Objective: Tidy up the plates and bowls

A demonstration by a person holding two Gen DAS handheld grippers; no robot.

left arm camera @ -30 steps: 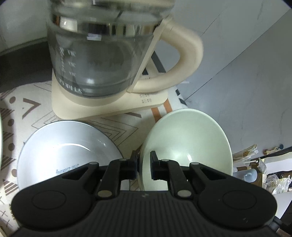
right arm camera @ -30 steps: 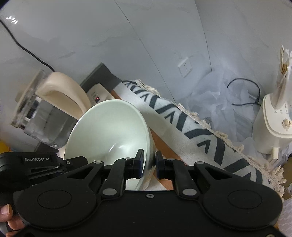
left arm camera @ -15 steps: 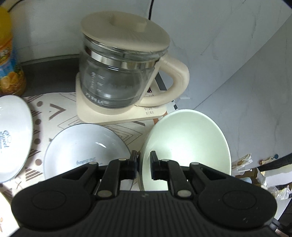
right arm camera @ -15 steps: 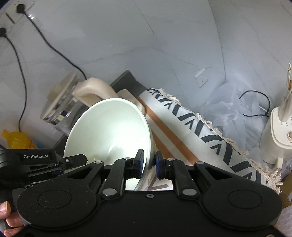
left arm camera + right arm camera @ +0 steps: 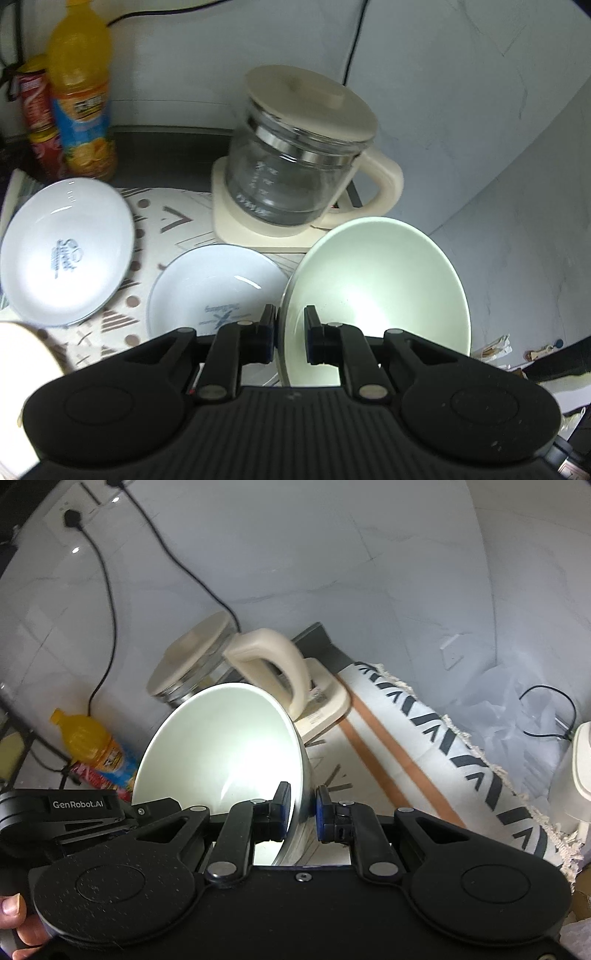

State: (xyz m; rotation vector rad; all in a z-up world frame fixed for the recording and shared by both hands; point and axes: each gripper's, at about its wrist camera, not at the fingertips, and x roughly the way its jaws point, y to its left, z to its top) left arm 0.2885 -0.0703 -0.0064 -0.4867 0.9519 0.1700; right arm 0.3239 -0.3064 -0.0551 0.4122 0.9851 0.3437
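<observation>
Both grippers clamp one pale green bowl (image 5: 373, 291) by its rim: left gripper (image 5: 290, 334) on one side, right gripper (image 5: 303, 814) on the opposite side, each with one finger inside the wall and one outside. Bowl is held in the air, tilted, in front of the glass kettle (image 5: 295, 162) and beside its handle.

Below and in front of the kettle, two white plates lie on the patterned mat (image 5: 166, 221): near plate (image 5: 210, 291) just beside the bowl, far plate (image 5: 66, 251) further off, nearer the orange bottle (image 5: 83, 99).

Handling judgement: bowl looks glazed, rigid and smooth, so slippery at the pads and likely to chip on a hard knock. Thin rim is the sensible hold; two opposed grips limit swing. Lower it gently, clear of the kettle handle.
</observation>
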